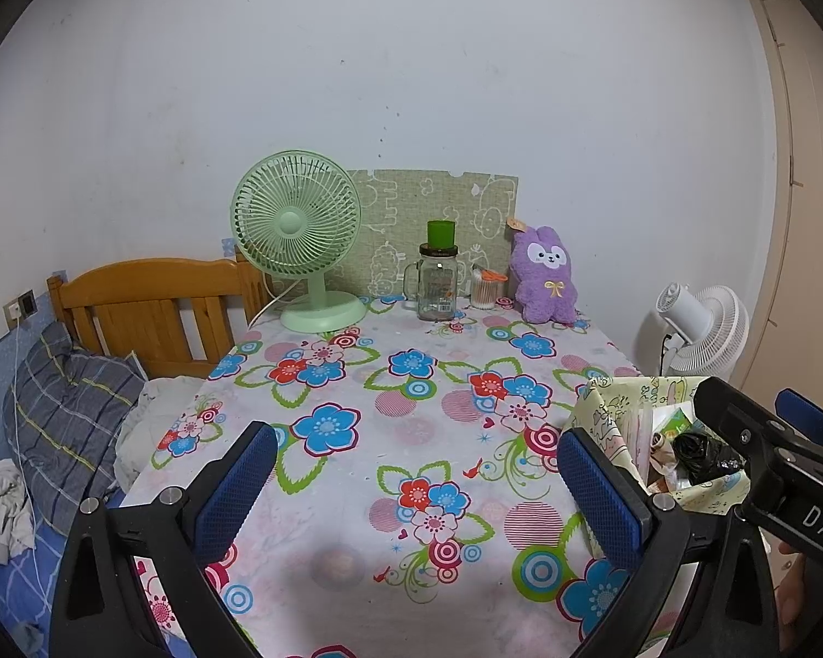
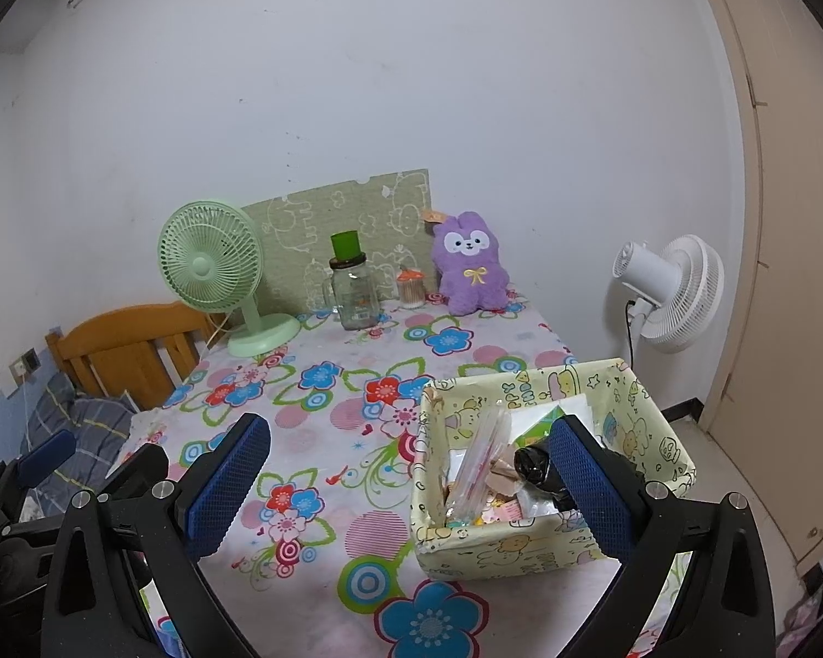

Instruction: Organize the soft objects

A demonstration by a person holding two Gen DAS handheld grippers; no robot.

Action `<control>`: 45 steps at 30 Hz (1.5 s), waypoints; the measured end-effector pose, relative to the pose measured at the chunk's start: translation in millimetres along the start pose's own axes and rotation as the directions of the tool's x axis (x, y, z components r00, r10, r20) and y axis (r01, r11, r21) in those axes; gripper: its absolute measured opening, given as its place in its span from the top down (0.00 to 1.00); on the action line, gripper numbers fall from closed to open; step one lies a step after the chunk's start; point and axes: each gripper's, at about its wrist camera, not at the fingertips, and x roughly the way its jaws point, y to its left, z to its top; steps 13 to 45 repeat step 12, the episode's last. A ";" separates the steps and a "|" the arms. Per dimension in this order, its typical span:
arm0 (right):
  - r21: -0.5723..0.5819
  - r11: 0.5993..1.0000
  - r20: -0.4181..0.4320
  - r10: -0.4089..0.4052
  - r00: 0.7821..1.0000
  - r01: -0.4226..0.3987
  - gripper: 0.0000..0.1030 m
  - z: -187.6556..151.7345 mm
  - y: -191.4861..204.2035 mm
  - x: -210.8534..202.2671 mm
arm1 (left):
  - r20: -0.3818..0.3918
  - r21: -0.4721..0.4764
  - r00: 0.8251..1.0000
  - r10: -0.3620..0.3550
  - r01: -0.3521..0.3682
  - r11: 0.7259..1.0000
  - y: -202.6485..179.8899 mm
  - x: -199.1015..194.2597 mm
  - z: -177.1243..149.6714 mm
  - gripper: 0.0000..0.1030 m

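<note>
A purple plush toy (image 1: pixel 545 275) sits upright at the table's far edge against the wall; it also shows in the right wrist view (image 2: pixel 471 263). A pale yellow fabric basket (image 2: pixel 666 438) with cartoon prints stands on the table's right side, holding packets and a black bag (image 2: pixel 532 467); it shows at the right in the left wrist view (image 1: pixel 598 411). My left gripper (image 1: pixel 417 493) is open and empty above the flowered tablecloth. My right gripper (image 2: pixel 411 485) is open and empty, its right finger over the basket's near side.
A green desk fan (image 1: pixel 297 236), a glass jar with a green cup on top (image 1: pixel 438 279) and a cotton swab jar (image 1: pixel 485 290) stand at the back. A white floor fan (image 2: pixel 669 293) stands right of the table. A bed with a pillow (image 1: pixel 66 417) lies left.
</note>
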 end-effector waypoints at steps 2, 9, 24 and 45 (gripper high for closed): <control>0.001 1.000 0.000 0.000 1.000 0.000 0.00 -0.1 -0.1 0.0 | 0.000 0.000 1.000 0.000 0.000 1.000 0.1 0.2 0.1 0.00; 0.003 1.000 -0.001 0.000 1.000 0.000 0.00 -0.5 0.0 1.3 | 0.000 0.000 1.000 -0.001 0.001 1.000 0.1 0.3 0.4 0.00; 0.003 1.000 -0.002 0.001 1.000 -0.001 0.00 -0.8 0.2 1.9 | 0.000 0.000 1.000 -0.001 0.001 1.000 0.1 1.1 0.1 0.00; 0.003 1.000 -0.002 0.001 1.000 -0.001 0.00 -0.8 0.2 1.9 | 0.000 0.000 1.000 -0.001 0.001 1.000 0.1 1.1 0.1 0.00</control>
